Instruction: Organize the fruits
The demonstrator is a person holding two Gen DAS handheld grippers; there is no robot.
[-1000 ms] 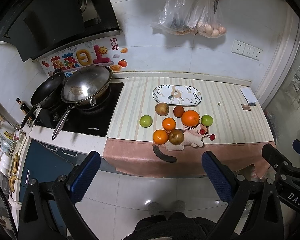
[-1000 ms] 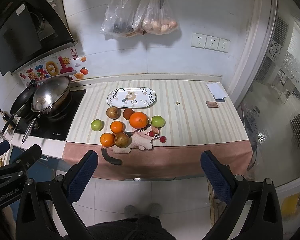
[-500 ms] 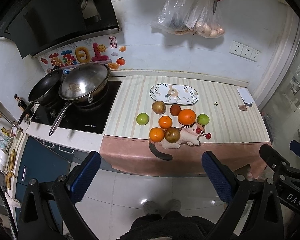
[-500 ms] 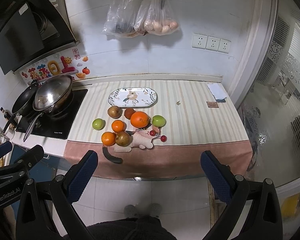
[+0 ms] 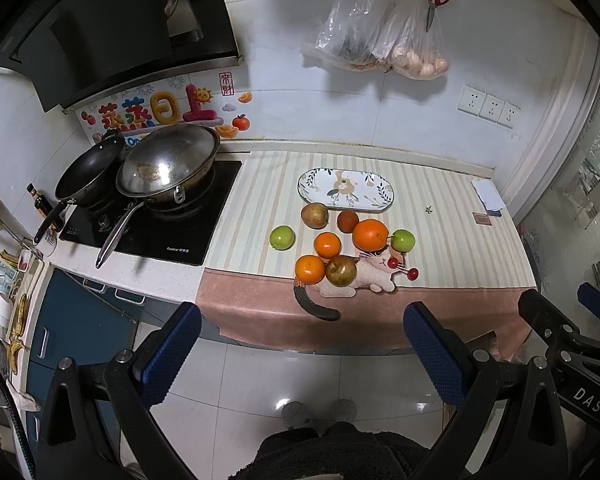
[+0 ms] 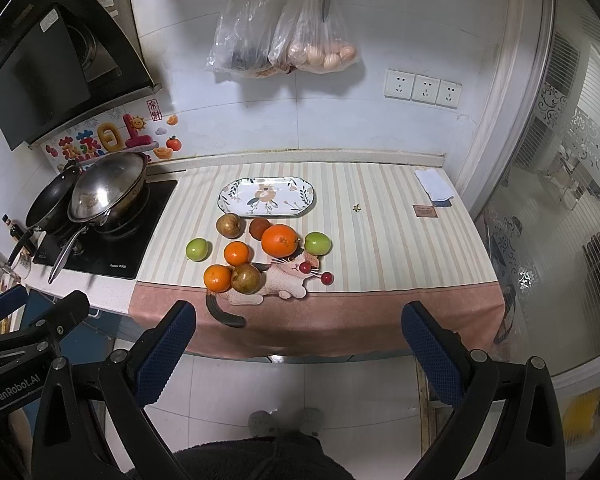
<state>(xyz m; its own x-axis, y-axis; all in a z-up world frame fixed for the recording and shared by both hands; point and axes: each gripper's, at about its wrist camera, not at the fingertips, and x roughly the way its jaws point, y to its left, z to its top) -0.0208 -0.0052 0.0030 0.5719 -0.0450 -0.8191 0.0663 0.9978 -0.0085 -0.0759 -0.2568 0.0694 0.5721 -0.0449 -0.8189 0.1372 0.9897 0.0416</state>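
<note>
Both tools hang well back from the kitchen surface [image 5: 440, 248], above a tiled floor, and neither touches anything. The left tool [image 5: 302, 354] has its blue-padded fingers [image 5: 172, 354] spread wide with nothing between them; the right tool [image 6: 300, 354] is likewise spread and empty.

The fruit lies in a loose cluster on the striped cloth, just in front of an empty oval plate [image 6: 267, 197]. A large orange [image 6: 281, 240] sits in the middle, with a green apple [image 6: 318, 243] touching its right side and another green apple [image 6: 197, 249] apart on the left. Two smaller oranges [image 6: 237, 253], two brown pears [image 6: 230, 225] and a dark reddish fruit [image 6: 259, 227] fill the rest.

Compared with a second ago, the fruit and plate lie in the same arrangement. In the left view the whole scene sits slightly further left and lower, so that tool has shifted a little; its spread is unchanged. The right view has barely moved.
</note>
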